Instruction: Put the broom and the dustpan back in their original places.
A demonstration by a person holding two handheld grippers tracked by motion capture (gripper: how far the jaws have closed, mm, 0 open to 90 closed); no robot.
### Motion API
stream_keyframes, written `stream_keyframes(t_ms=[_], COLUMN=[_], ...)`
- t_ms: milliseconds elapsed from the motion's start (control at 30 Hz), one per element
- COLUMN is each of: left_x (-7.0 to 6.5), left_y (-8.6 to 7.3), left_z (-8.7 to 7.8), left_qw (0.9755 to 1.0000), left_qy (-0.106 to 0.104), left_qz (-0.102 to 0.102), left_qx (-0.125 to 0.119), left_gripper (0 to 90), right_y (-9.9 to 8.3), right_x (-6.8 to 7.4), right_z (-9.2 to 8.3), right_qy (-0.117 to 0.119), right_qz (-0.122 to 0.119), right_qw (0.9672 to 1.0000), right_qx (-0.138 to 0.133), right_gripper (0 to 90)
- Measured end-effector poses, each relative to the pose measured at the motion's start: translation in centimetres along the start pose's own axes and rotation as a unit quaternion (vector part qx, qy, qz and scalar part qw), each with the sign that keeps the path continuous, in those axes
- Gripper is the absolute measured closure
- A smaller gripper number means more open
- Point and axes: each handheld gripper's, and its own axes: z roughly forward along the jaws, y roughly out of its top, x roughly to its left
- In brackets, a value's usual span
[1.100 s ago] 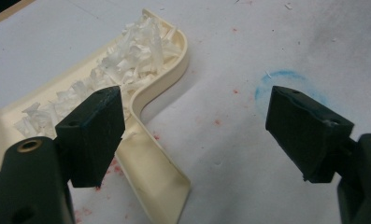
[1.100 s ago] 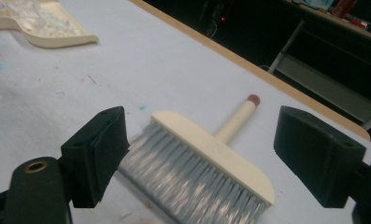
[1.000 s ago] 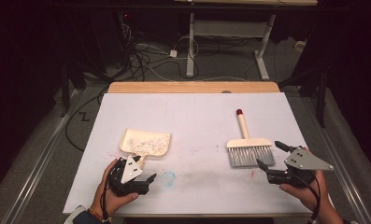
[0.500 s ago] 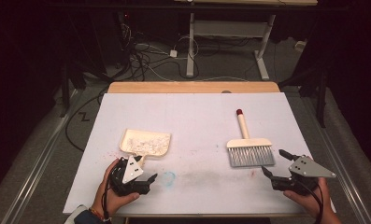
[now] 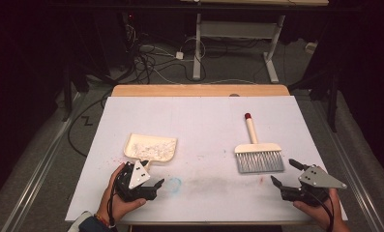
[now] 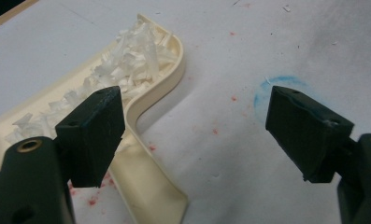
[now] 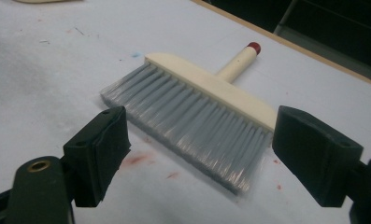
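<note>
A cream dustpan [image 5: 151,147] heaped with white paper shreds [image 6: 127,65] lies on the white table cover at the near left. My left gripper [image 5: 143,175] sits just in front of it, open, with the pan's handle [image 6: 146,186] beside its left jaw and nothing between the jaws [image 6: 197,100]. At the near right lies a hand brush [image 5: 257,152] with grey bristles, a cream handle and a red tip pointing away. My right gripper [image 5: 282,171] stands open just short of the bristles [image 7: 197,112], apart from them.
A faint blue ring mark [image 5: 174,182] and red specks stain the cover [image 5: 204,125] near the front edge. The wooden table edge [image 5: 199,90] runs along the far side. Beyond it are floor cables [image 5: 151,58] and a desk frame [image 5: 272,53].
My right gripper has drawn back from the brush toward the near right edge of the table. The left gripper, dustpan and brush have stayed put.
</note>
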Motion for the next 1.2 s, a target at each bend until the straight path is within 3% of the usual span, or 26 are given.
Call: stream_keyframes(t_ms=[267,633,1200], left_x=[-0.14,-0.11,0.04], left_y=[-0.08,-0.20,0.02], left_z=[-0.38,-0.41,-0.10], left_qw=[1.0000,1.0000,1.0000], left_qy=[0.006,0.004,0.006], left_qz=[0.000,0.008,0.005], left_qx=[-0.005,-0.002,-0.002], left_gripper=[19.2,19.2,19.2], right_y=[0.39,0.38,0.25], right_x=[0.17,0.28,0.43], right_z=[-0.29,-0.12,0.06], right_qy=[-0.004,-0.002,-0.005], right_qz=[0.003,0.000,-0.012], right_qw=[0.9999,1.0000,0.9999], right_qx=[-0.012,-0.006,0.002], right_gripper=[19.5,19.5,19.5])
